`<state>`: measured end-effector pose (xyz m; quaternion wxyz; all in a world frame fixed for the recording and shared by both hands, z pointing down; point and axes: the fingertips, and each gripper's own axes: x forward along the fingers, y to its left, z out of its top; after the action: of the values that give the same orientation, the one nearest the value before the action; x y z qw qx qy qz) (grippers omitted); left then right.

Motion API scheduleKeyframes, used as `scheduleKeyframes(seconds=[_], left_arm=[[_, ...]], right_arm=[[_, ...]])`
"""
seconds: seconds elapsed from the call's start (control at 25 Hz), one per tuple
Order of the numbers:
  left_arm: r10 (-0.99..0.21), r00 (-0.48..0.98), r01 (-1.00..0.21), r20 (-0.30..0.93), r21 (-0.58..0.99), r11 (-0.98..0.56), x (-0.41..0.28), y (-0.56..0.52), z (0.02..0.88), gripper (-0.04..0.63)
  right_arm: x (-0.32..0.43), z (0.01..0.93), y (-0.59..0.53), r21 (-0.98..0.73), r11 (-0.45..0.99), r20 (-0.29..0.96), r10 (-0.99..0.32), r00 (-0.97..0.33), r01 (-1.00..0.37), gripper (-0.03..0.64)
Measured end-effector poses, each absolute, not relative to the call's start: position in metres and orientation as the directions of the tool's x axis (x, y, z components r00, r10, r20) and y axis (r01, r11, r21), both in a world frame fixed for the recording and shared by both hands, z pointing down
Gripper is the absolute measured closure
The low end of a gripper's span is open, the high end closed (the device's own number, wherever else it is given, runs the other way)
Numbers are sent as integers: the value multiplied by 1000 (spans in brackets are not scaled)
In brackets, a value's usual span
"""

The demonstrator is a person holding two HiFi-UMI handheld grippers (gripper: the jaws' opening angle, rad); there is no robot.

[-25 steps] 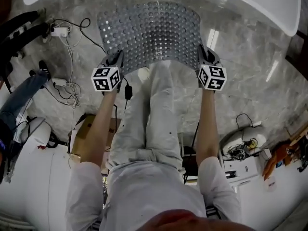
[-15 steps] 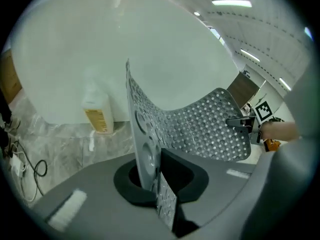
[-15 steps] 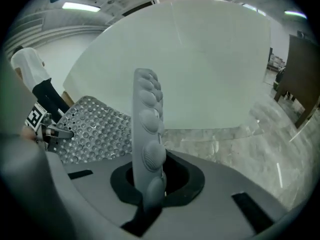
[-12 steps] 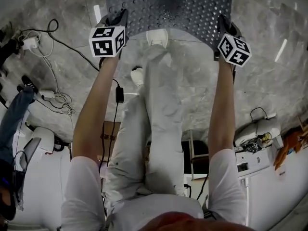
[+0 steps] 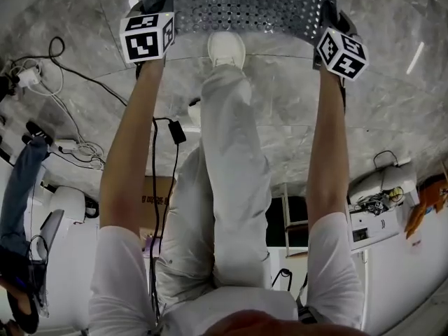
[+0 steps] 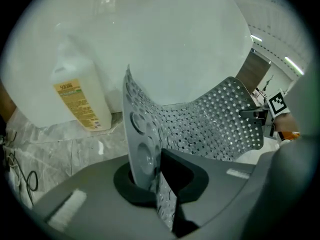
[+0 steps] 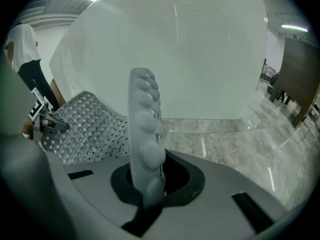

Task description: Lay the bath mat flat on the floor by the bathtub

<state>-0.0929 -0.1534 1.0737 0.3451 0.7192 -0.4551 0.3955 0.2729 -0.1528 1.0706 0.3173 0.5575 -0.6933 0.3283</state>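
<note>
The grey perforated bath mat (image 5: 241, 5) stretches across the top of the head view, above the marble floor. My left gripper (image 5: 157, 7) is shut on its near left corner and my right gripper (image 5: 327, 18) on its near right corner. In the left gripper view the mat (image 6: 200, 129) rises from the clamped jaws and sags away towards the other gripper (image 6: 260, 115). In the right gripper view the mat's edge (image 7: 146, 134) stands upright between the jaws, and the sheet (image 7: 85, 129) spreads left. The white bathtub (image 6: 165, 44) (image 7: 175, 59) fills the background just beyond.
A white jug with a yellow label (image 6: 82, 104) stands by the tub on the left. The person's white shoe (image 5: 225, 47) is just below the mat's near edge. Cables and a power strip (image 5: 42, 75) lie at left, white equipment (image 5: 381, 201) at right. Dark wooden furniture (image 7: 297, 79) stands far right.
The person has stepped forward. Both grippers and the mat have moved up the head view, and the bathtub has slid out of its top. Both grips are unchanged.
</note>
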Motion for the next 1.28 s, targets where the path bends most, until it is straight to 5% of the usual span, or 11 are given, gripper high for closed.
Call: scheduleKeyframes(seconds=[0.48, 0.64, 0.88, 1.08, 1.28], left_arm=[[-371, 147, -967, 917, 54, -249, -136, -158, 1150, 577], [-357, 125, -965, 926, 29, -261, -152, -162, 1170, 530], [-317, 159, -954, 935, 62, -295, -163, -167, 1189, 486], [-297, 190, -948, 936, 95, -305, -177, -172, 1196, 361], [-285, 185, -948, 941, 94, -304, -200, -175, 1193, 275]], right_arm=[[338, 1150, -172, -4, 60, 834, -551, -37, -998, 612], [354, 1180, -178, 27, 49, 865, -502, -1, -998, 601], [368, 1200, -183, 20, 61, 875, -484, -12, -998, 529], [385, 1196, -179, -46, 51, 849, -524, -66, -998, 393], [412, 1194, -157, -109, -40, 847, -526, -72, -993, 334]])
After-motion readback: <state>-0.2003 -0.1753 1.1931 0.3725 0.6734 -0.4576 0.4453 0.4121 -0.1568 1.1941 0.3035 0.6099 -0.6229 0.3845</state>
